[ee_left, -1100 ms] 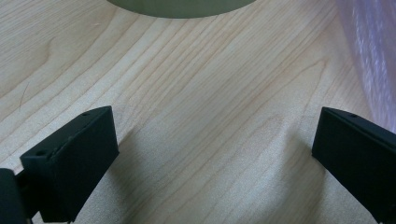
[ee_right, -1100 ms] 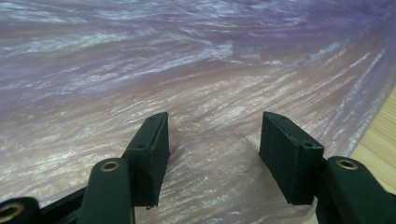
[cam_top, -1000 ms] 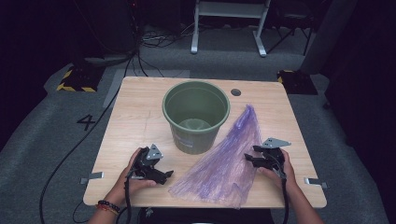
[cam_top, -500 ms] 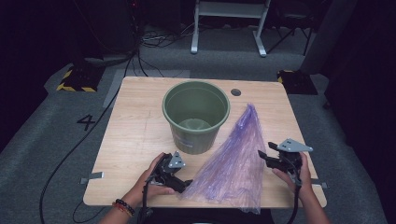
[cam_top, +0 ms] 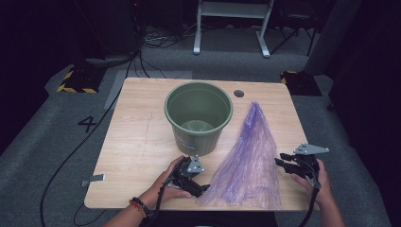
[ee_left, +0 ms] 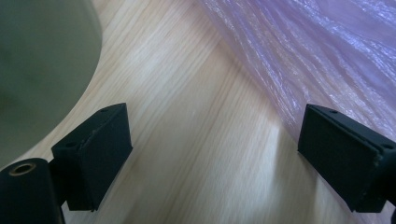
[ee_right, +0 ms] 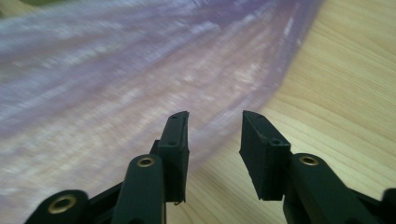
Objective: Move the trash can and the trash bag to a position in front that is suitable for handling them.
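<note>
Room: dark grey carpet is surrounding a pale wooden worktop (cam_top: 137, 142), with cables and a metal stand lying beyond its far edge.
Left fingers: the left gripper (cam_top: 201, 189) is standing with its black fingers (ee_left: 93, 154) spread wide, holding nothing, bare wood lying between them.
Right fingers: the right gripper (cam_top: 282, 160) is keeping its fingers (ee_right: 175, 149) parted by a narrower gap, also empty, the tips pointing at the bag's edge without touching it.
Bag: the purple plastic bag (cam_top: 250, 161) is lying flat on the worktop, fanning out from a gathered point at 12 o'clock to a broad hem at 6 o'clock, near the front edge.
Left gripper to bag: it is sitting at the bag's 8 o'clock corner, just beside the film.
Right gripper to bag: it is hovering at the bag's 3 o'clock side, near the edge.
Bucket: the green bucket (cam_top: 198, 116) is standing upright and looks empty, at 10 o'clock from the bag and just behind the left gripper.
Handling: the bag is looking very light, thin, limp and slippery, so it will probably crumple and slide rather than hold shape.
Where to grip: pinching the wide hem at both corners seems best, since a single layer caught there would open the mouth.
Risk: fingers pressing flat film against wood may be skating over it.
</note>
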`<state>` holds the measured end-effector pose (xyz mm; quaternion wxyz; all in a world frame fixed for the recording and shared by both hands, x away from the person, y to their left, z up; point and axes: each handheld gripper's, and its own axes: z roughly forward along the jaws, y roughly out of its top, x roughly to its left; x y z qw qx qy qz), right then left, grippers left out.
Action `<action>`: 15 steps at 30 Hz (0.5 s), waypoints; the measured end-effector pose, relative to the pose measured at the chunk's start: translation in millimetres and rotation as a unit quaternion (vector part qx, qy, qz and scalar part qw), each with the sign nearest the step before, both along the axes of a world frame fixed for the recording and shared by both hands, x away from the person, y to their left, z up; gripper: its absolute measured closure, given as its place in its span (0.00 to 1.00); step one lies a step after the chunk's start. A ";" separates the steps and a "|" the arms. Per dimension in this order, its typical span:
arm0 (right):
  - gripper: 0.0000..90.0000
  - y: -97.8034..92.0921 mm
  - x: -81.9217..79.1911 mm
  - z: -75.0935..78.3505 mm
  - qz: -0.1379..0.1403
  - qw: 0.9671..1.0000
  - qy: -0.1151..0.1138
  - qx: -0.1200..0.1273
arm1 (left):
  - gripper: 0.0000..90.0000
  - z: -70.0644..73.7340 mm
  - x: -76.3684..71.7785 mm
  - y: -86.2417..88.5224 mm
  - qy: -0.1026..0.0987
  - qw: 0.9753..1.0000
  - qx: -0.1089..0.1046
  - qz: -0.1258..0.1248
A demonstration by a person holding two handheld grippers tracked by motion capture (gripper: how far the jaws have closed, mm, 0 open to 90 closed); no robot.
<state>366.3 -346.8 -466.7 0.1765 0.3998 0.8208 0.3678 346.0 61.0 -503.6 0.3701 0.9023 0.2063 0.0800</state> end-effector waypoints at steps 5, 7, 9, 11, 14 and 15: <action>0.47 7.2 -4.8 4.8 0.025 0.999 -0.010 0.023 | 0.08 0.3 8.8 -20.8 0.001 1.000 0.007 -0.012; 0.43 9.4 -6.8 5.4 0.029 0.999 -0.010 0.020 | 0.07 0.2 11.4 -28.2 0.001 1.000 0.007 -0.015; 0.40 8.5 -7.6 4.9 0.032 0.999 -0.004 0.026 | 0.07 0.2 13.6 -33.9 0.002 1.000 0.007 -0.020; 0.39 7.7 -7.2 3.7 0.032 0.999 0.001 0.031 | 0.06 0.1 14.5 -35.8 0.002 1.000 0.007 -0.022; 0.37 5.3 -4.4 -1.6 0.017 1.000 0.012 0.010 | 0.06 0.1 15.1 -36.3 0.002 1.000 0.007 -0.024; 0.37 3.9 -1.6 -6.9 0.006 1.000 0.025 -0.001 | 0.07 0.5 15.2 -33.4 0.003 1.000 0.008 -0.030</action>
